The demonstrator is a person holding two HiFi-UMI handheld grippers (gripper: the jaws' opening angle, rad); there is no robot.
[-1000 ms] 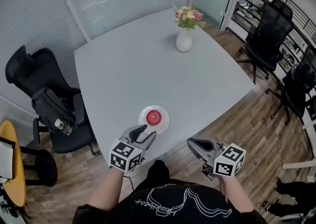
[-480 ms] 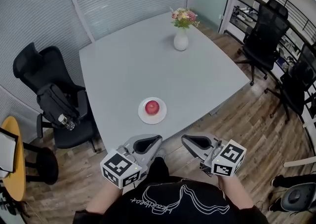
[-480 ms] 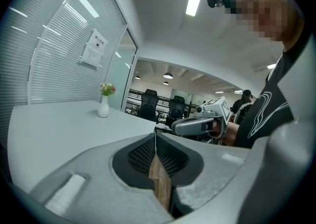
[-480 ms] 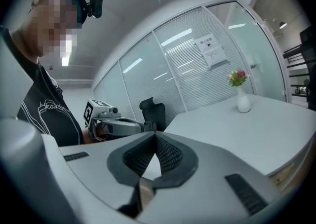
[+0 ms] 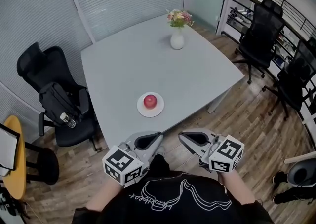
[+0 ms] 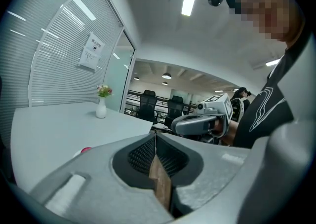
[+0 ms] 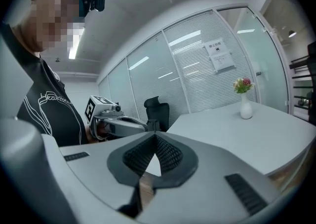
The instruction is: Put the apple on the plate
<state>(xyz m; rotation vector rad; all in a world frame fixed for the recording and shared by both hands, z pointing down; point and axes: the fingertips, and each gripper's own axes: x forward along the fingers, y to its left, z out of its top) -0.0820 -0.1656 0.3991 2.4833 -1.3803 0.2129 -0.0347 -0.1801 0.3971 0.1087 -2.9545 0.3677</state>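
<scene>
A red apple (image 5: 150, 101) rests on a small white plate (image 5: 159, 110) near the front edge of the grey table (image 5: 148, 60). Both grippers hover off the table, close to the person's chest and apart from the plate. My left gripper (image 5: 154, 137) is shut with nothing between its jaws; in its own view the left gripper (image 6: 155, 140) has its pads pressed together, and a sliver of the apple (image 6: 85, 150) shows past its left jaw. My right gripper (image 5: 183, 137) is also shut and empty, and its own view shows the right gripper (image 7: 155, 138) with its pads meeting.
A white vase of flowers (image 5: 177, 38) stands at the table's far side. A black chair with a bag (image 5: 59, 104) is at the left, more black chairs (image 5: 259, 40) at the right, and a yellow round table (image 5: 12, 168) at the far left. Wooden floor lies below the grippers.
Both grippers drew back from the table edge toward the person and rose. The left gripper, open beside the plate before, has shut empty. The apple stays on the plate.
</scene>
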